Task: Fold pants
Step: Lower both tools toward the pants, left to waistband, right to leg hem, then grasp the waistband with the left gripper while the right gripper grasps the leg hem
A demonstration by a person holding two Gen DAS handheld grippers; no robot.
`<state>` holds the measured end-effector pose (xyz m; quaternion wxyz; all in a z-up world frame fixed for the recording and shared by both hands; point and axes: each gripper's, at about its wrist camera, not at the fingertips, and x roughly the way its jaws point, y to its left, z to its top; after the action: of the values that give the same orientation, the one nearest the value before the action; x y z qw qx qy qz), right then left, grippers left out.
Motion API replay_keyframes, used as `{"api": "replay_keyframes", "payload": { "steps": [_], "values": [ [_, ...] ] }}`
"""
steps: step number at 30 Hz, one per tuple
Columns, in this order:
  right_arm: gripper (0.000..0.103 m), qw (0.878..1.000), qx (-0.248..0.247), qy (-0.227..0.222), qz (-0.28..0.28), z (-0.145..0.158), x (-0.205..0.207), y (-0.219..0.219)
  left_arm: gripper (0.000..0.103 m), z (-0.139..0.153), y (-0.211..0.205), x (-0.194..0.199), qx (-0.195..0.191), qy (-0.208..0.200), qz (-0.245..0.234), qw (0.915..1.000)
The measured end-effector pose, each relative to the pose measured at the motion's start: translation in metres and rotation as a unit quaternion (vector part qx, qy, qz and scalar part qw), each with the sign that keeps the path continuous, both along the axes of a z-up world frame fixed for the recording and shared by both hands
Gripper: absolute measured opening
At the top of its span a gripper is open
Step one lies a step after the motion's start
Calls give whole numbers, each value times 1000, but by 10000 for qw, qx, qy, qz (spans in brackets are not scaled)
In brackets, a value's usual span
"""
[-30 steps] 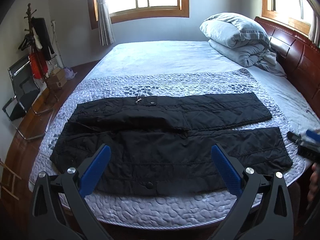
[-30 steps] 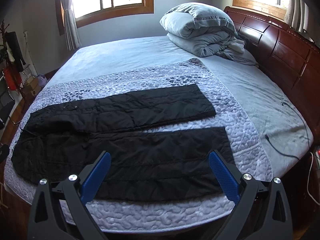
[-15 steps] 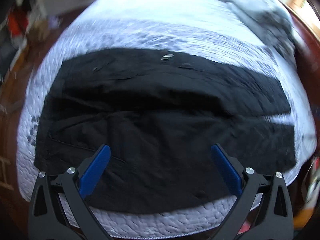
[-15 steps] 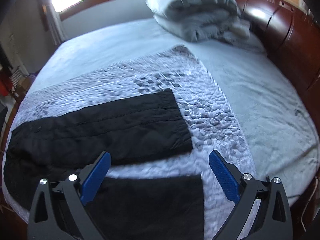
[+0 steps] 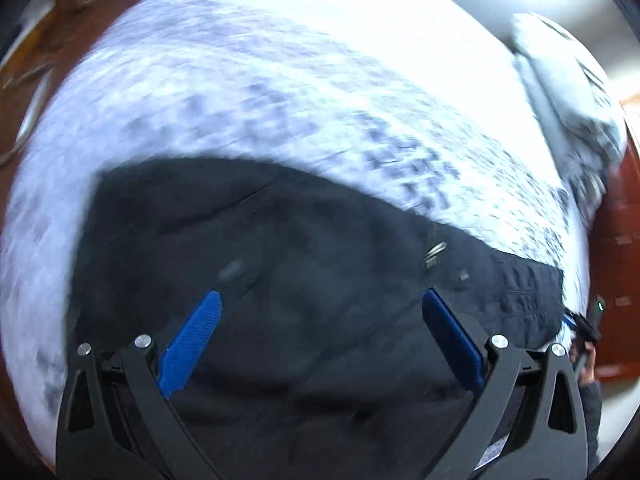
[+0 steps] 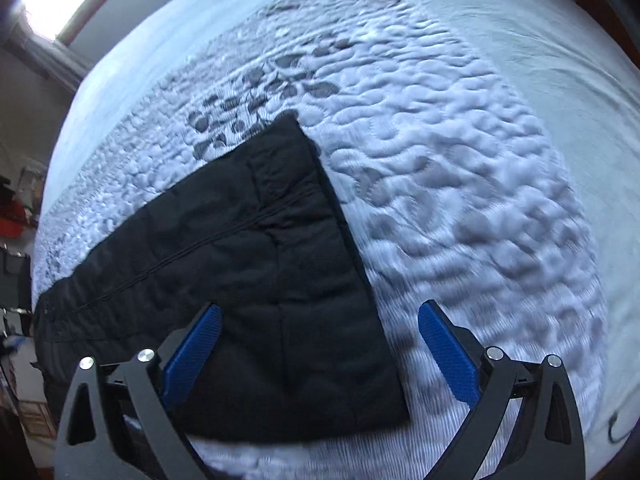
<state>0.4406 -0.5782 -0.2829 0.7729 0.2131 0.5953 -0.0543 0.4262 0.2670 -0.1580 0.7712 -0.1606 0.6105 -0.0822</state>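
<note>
Black quilted pants (image 5: 304,288) lie flat on the bed. In the left wrist view I see the waist end with a zipper pull (image 5: 434,250). My left gripper (image 5: 320,308) is open just above the waist fabric. In the right wrist view a pant leg (image 6: 256,264) ends in a straight hem at the right. My right gripper (image 6: 320,316) is open over that hem, left finger (image 6: 192,356) above the black cloth, right finger (image 6: 448,356) above the quilt. Neither gripper holds anything.
The pants lie on a white and grey quilted bedspread (image 6: 460,168). A folded grey duvet (image 5: 568,92) lies at the far right beside the red wooden headboard (image 5: 616,264). A dark cable (image 6: 618,428) lies on the sheet at lower right. Wooden floor (image 5: 68,24) lies left of the bed.
Both grippers have moved down and forward, close over the pants. The left one now hangs over the waist, the right one over the leg hem. Both stay open.
</note>
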Motion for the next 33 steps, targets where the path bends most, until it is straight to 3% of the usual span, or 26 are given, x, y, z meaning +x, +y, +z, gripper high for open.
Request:
{"api": "replay_keyframes", "payload": {
  "steps": [3, 7, 10, 14, 19, 23, 25, 27, 31, 33],
  "values": [
    [99, 9997, -104, 30, 211, -4, 11, 9, 100, -10, -37, 30, 284, -179, -833, 9960],
    [99, 9978, -69, -37, 657, -2, 18, 15, 100, -25, -98, 57, 785, -416, -2357, 9678],
    [99, 9954, -55, -34, 957, 0, 20, 21, 100, -46, -119, 71, 928, -277, -2945, 9507],
    [99, 9940, -102, 6, 1087, -5, 23, 24, 100, -69, -130, 85, 812, -7, -3373, 9379],
    [100, 9944, 14, -127, 1047, -7, 28, 25, 99, -87, -142, 87, 437, 322, -3688, 9279],
    [100, 9954, 135, -235, 916, -5, 31, 20, 97, -90, -145, 81, 271, 394, -3698, 9279],
    [100, 9955, 171, -348, 863, -1, 32, 18, 69, -90, -142, 80, 329, 391, -3569, 9327],
    [100, 9952, 152, -441, 857, 2, 32, 18, 45, -88, -139, 76, 155, 440, -3547, 9338],
    [99, 9950, 10, -542, 845, 8, 36, 19, 37, -85, -145, 66, 301, 356, -3640, 9302],
    [98, 9944, 24, -672, 817, 13, 37, 18, 32, -81, -144, 63, 320, 280, -3591, 9323]
  ]
}}
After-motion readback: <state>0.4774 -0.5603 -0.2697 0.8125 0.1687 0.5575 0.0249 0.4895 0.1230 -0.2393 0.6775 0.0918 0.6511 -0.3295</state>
